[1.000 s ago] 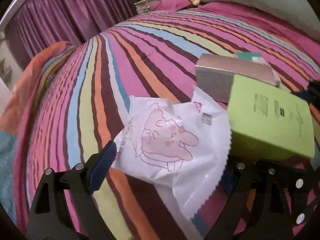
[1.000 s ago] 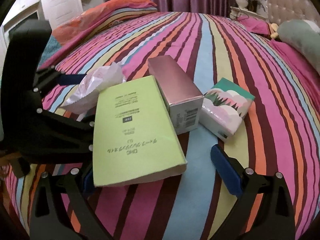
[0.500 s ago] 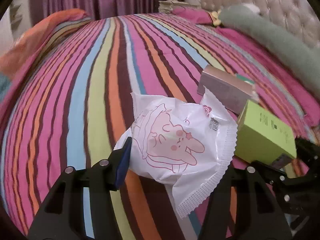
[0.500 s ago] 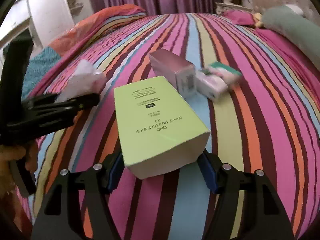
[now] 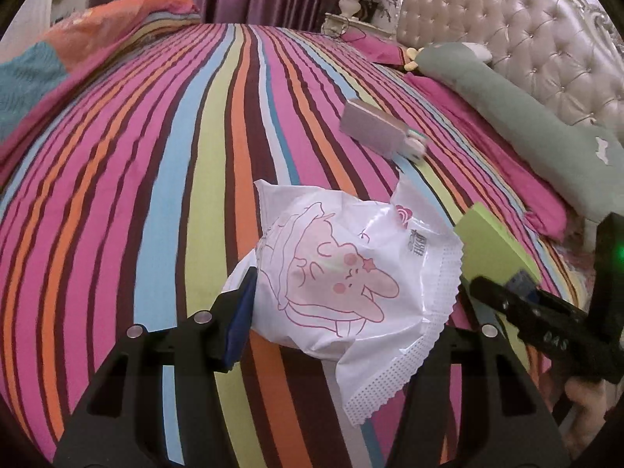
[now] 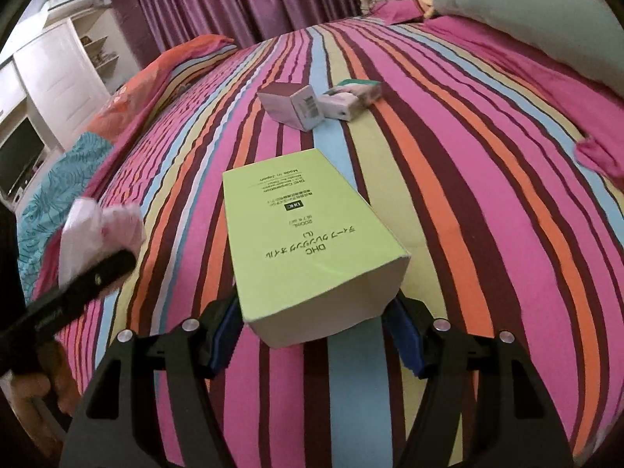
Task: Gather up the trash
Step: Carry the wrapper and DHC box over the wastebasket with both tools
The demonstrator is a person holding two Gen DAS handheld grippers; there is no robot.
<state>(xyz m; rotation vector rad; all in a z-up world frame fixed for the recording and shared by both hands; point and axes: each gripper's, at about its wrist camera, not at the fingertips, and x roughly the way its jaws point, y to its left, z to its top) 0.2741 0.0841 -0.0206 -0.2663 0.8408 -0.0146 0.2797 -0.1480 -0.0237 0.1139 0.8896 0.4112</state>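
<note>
A white wrapper (image 5: pixel 335 273) printed with a pink cartoon is pinched by the left tool (image 5: pixel 343 312) and is held above the striped bed (image 5: pixel 156 156). A green box (image 6: pixel 308 234) is clamped between the blue pads (image 6: pixel 224 331) of the right tool (image 6: pixel 316 331), likewise lifted off the bed. A pink box (image 6: pixel 290 103) and a small patterned box (image 6: pixel 351 97) are left lying on the bed beyond the green box, touching each other.

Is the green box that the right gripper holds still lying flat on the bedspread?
No, the green box is clamped between the right gripper pads and lifted clear of the striped bedspread.
</note>
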